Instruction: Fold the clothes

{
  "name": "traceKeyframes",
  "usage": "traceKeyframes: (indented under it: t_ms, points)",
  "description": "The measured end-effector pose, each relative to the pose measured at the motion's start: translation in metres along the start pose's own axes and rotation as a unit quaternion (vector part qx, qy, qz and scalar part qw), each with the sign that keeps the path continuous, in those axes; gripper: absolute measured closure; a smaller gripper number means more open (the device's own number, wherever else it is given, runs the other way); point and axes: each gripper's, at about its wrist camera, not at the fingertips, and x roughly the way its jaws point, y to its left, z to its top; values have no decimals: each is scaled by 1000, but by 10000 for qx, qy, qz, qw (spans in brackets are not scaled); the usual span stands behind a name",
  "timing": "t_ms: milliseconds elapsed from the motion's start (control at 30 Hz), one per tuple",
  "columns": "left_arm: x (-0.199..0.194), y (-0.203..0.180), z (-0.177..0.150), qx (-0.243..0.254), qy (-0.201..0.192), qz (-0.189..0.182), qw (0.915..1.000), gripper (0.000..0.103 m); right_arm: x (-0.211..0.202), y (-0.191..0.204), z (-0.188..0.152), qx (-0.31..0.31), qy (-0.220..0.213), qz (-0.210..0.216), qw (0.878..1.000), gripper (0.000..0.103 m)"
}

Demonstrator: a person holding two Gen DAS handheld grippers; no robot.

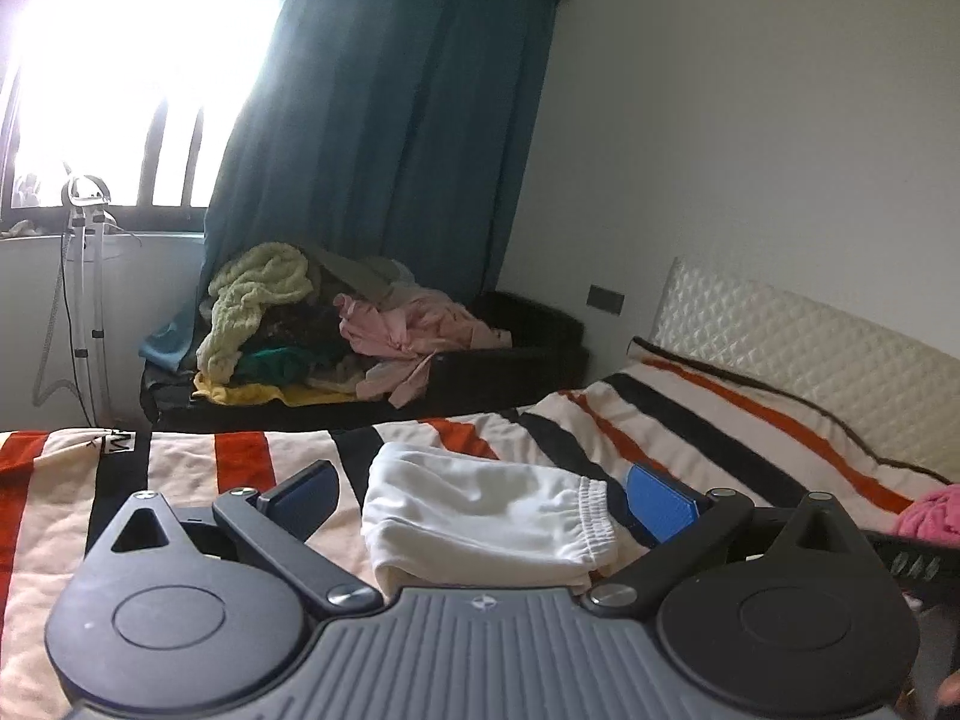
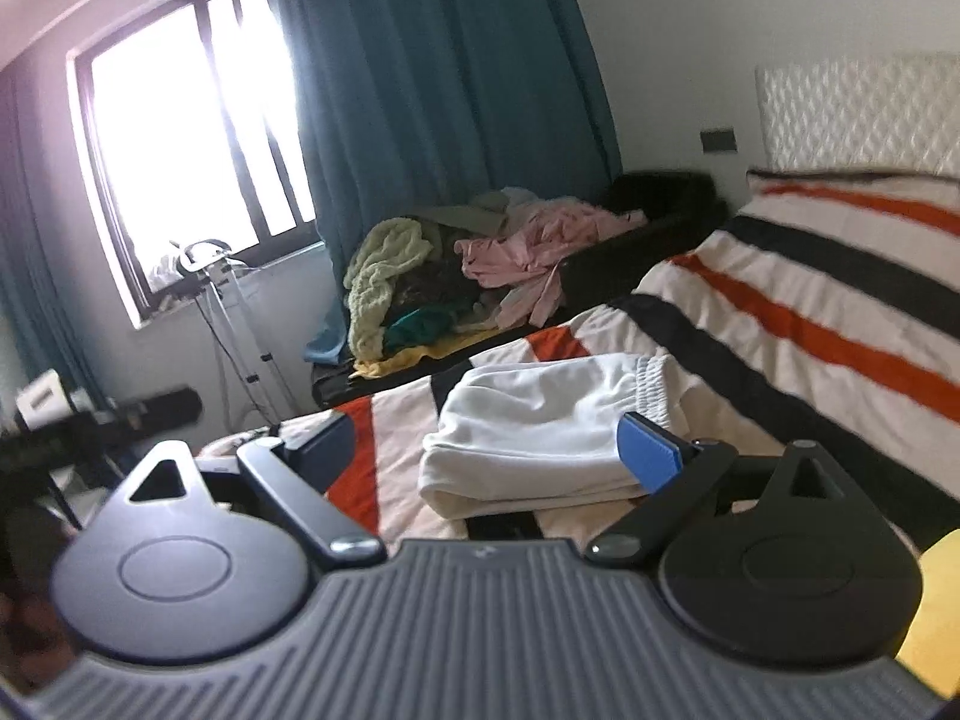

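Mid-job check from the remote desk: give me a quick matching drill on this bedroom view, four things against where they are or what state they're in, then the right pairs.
Things:
1. white garment
2. pile of clothes
3. pink garment
4. left gripper

Place or state:
A. heaped on the dark couch by the teal curtain
B. jaws wide open, holding nothing
C. folded on the striped bedspread
D. at the picture's right edge, on the bed

Pairs: 1-C, 2-A, 3-D, 4-B

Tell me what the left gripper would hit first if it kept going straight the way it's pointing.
Most likely the folded white shorts on the striped blanket. They lie straight ahead between the open fingers of the left gripper, though depth is hard to judge.
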Motion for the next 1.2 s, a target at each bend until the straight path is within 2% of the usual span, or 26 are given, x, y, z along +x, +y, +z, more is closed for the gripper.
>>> traceKeyframes:
  t_ms: [267,600,800,900,1200]
  points:
    - [-15,-2,-28,170,-45,132,9998,0,-4,17,-38,-253,-200,-143,9994,8]
    - [10,7,-57,398,205,269,9986,0,19,23,-80,-403,-88,-367,9985,8]
    - [21,13,-73,404,336,293,9982,0,24,29,-90,-632,-151,-472,9968,8]
    - [22,14,-78,483,331,366,9976,0,30,30,-92,-663,-34,-467,9967,8]
    - [23,13,-87,553,275,486,9969,0,36,24,-95,-437,67,-571,9974,8]
